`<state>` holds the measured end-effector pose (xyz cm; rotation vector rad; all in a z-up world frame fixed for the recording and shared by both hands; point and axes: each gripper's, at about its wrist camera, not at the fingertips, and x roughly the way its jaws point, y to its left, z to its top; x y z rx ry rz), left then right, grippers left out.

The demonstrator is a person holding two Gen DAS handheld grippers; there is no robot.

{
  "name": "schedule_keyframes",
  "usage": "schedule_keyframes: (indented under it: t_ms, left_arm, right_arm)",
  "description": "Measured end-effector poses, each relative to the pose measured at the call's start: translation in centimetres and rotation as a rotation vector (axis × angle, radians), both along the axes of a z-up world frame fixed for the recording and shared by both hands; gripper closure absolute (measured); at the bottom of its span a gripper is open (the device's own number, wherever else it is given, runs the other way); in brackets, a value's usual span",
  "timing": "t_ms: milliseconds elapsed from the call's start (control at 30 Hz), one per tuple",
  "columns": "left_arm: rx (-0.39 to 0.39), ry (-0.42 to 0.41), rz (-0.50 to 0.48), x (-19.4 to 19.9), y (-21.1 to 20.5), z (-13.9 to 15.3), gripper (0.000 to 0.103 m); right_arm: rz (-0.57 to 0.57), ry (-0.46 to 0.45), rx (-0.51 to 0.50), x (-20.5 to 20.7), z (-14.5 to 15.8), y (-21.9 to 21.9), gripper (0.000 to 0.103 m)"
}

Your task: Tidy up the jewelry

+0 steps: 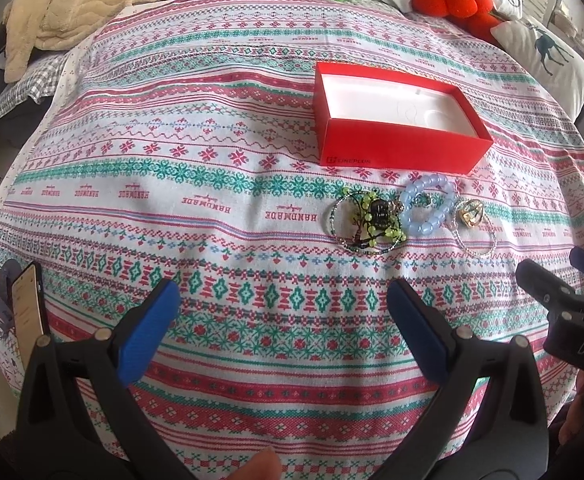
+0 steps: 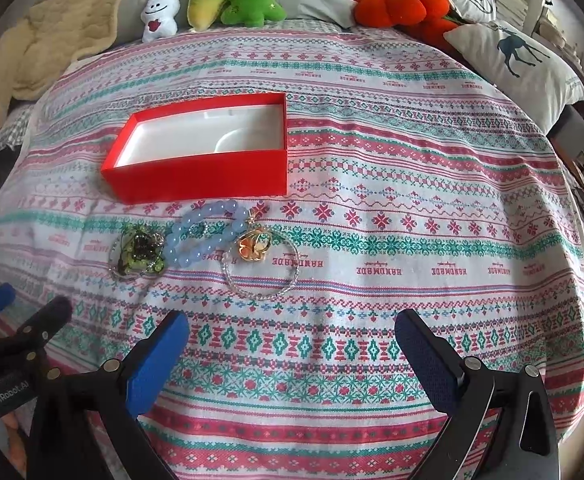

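Both claws hung wide over the patterned bedspread, nothing between their fingers. The left gripper had its blue pads spread far apart, and the right gripper matched it, just as wide and just as empty.

The jewelry lay in a small huddle ahead of both claws: up and to the right of the left one, up and to the left of the right one. Beyond it sat the red box, open, its white tray bare as far as I could see.

Nearest the right claw lay the thin clear bangle with a gold flower piece resting inside its ring. That ring looked light, stiff and likely slippery, so I'd have pinched it across the wire at the near arc, not too hard. The gold piece looked small and possibly delicate, best taken by its edges.

Further on, the blue bead bracelet touched the bangle. The beads looked smooth and round, probably on a loose string, so it should sag when lifted; a squeeze across one strand of beads seemed safest.

On the left of the group sat the green beaded piece, a tangle of wire and small beads. It looked snaggy and fragile, so its outer ring seemed the surest hold.
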<state>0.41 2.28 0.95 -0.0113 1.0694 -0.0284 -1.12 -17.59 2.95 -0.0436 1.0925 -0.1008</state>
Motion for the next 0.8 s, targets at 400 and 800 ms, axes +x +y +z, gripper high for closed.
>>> schedule_keyframes:
  t_ms: [400, 800]
  left_arm:
    - [-0.013, -0.027, -0.065, 1.9, -0.6, 1.5, 0.000]
    - [-0.049, 0.030, -0.158, 4.6, -1.8, 1.9, 0.000]
  right_arm:
    - [0.010, 0.044, 0.003, 1.8, 0.9, -0.8, 0.000]
    - [0.062, 0.074, 0.036, 4.3, 1.9, -0.5, 0.000]
